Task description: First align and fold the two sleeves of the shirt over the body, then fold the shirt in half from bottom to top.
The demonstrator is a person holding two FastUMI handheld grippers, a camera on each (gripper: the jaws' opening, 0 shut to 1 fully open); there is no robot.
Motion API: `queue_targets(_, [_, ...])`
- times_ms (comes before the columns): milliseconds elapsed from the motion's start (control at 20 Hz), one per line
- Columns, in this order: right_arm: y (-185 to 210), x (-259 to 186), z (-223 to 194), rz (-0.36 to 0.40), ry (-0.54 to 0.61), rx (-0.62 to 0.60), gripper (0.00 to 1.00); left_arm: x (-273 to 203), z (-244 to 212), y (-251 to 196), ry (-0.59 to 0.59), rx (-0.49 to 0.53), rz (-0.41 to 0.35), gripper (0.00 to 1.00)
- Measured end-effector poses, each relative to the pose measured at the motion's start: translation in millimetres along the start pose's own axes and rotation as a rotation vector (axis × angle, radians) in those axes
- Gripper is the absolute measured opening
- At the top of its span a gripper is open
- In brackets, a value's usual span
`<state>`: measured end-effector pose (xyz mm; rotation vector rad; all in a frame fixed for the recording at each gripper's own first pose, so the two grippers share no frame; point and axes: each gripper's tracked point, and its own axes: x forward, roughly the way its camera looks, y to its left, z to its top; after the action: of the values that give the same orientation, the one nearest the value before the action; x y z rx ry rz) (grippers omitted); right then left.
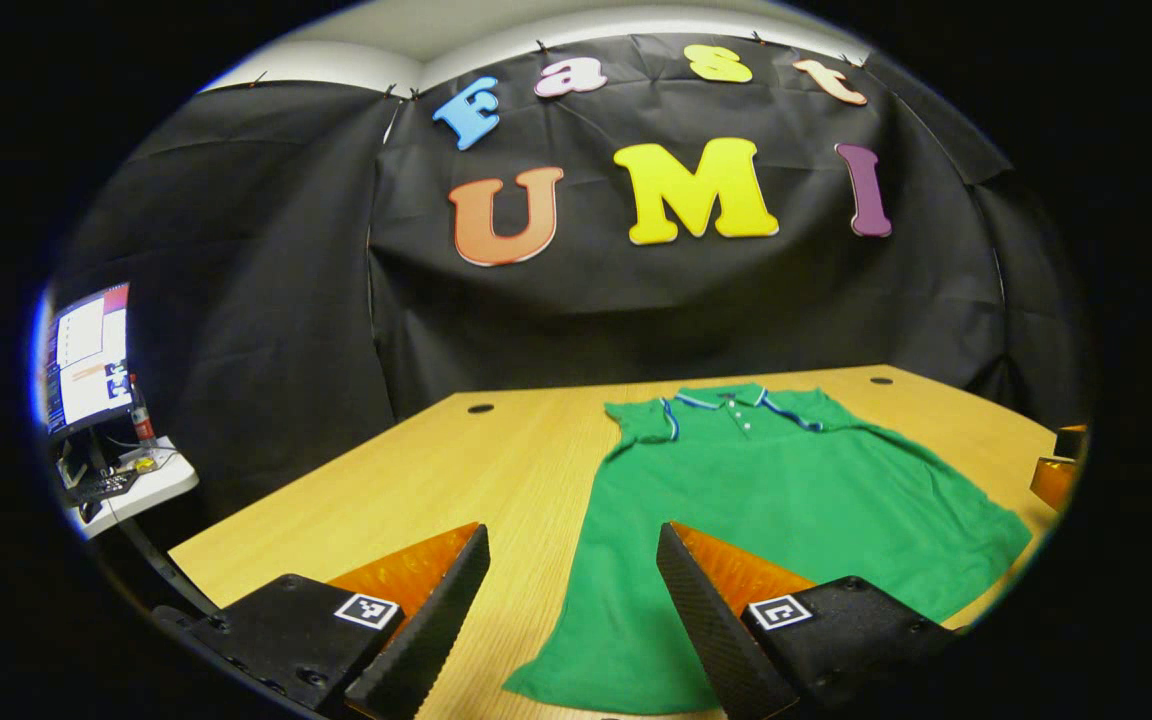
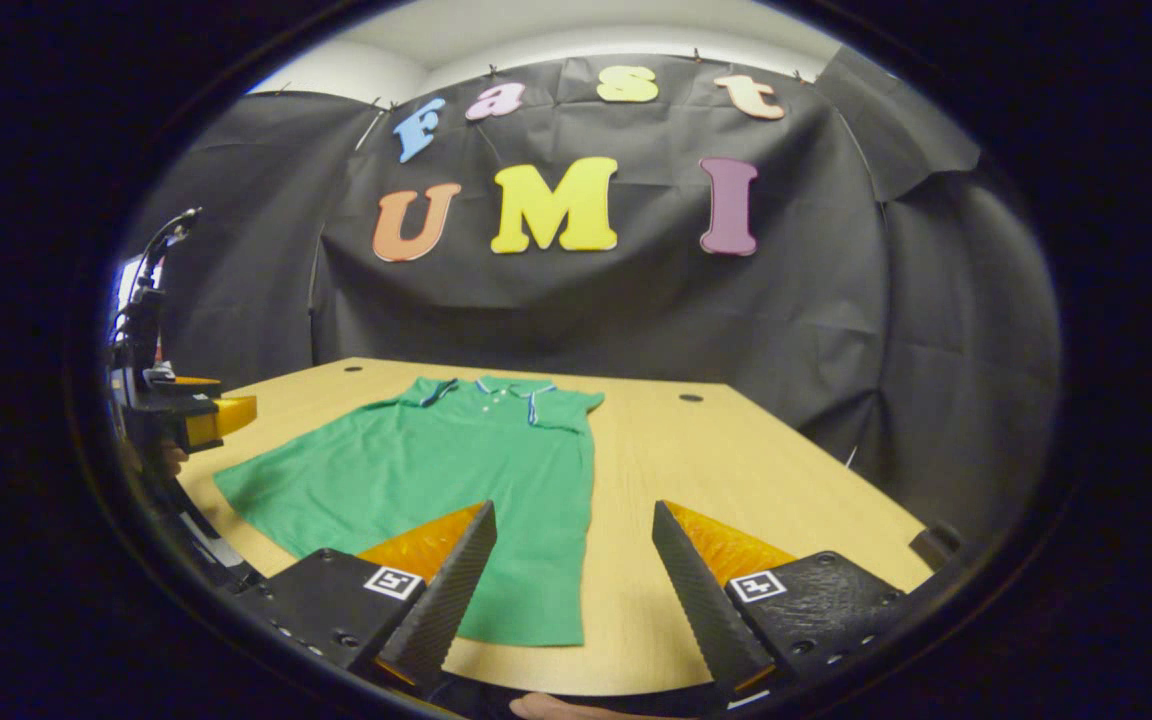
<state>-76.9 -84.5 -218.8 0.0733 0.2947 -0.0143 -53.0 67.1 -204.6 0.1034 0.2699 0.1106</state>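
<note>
Green shirt [image 1: 776, 500] flat, table [image 1: 456, 470] margins bare

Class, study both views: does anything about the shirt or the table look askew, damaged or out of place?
Nothing stands out. The green shirt lies flat on the wooden table, collar at the far end, its hem near the front edge. Both sets of tongs, left and right, are open over the hem and hold nothing.

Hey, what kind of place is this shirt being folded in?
Likely a staged recording booth, not a home: black cloth walls hang behind a bare wooden table, a computer monitor stands off to the side, and a green polo shirt lies flat.
</note>
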Motion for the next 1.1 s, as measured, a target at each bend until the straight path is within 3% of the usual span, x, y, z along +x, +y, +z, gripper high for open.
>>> queue_targets(300, [21,11,-57,0.054,0.188,0.04,0.95,5,-41,8,0.119,0.006,-0.006,1.0])
queue_targets(400, [22,11,-53,0.055,0.182,0.035,0.98,10,-54,10,0.156,-0.028,-0.003,1.0])
queue_targets(500, [25,15,-55,0.061,0.182,0.04,0.95,18,-48,3,0.131,-0.094,-0.042,1.0])
queue_targets(550, [27,14,-54,0.074,0.178,0.037,0.87,17,-54,3,0.142,-0.105,-0.041,1.0])
queue_targets(600, [29,15,-53,0.086,0.181,0.043,0.81,21,-51,2,0.135,-0.096,-0.041,0.79])
queue_targets(650, [32,17,-53,0.099,0.18,0.046,0.67,20,-54,-1,0.145,-0.085,-0.047,0.76])
queue_targets(700, [34,20,-52,0.115,0.19,0.048,0.53,20,-52,-3,0.142,-0.082,-0.058,0.64])
queue_targets(750, [38,23,-51,0.135,0.191,0.053,0.29,19,-51,-13,0.146,-0.073,-0.071,0.57])
queue_targets(800, [39,25,-51,0.15,0.206,0.052,0.23,17,-50,-14,0.152,-0.065,-0.071,0.28])
queue_targets(850, [40,27,-49,0.164,0.195,0.037,0.05,18,-49,-16,0.158,-0.051,-0.073,0.13])
queue_targets(900, [40,27,-48,0.17,0.195,0.024,0.05,17,-48,-17,0.164,-0.033,-0.076,0.06])
queue_targets(1100, [33,28,-32,0.176,0.157,0.022,0.0,10,-31,-19,0.124,-0.014,-0.083,0.06])
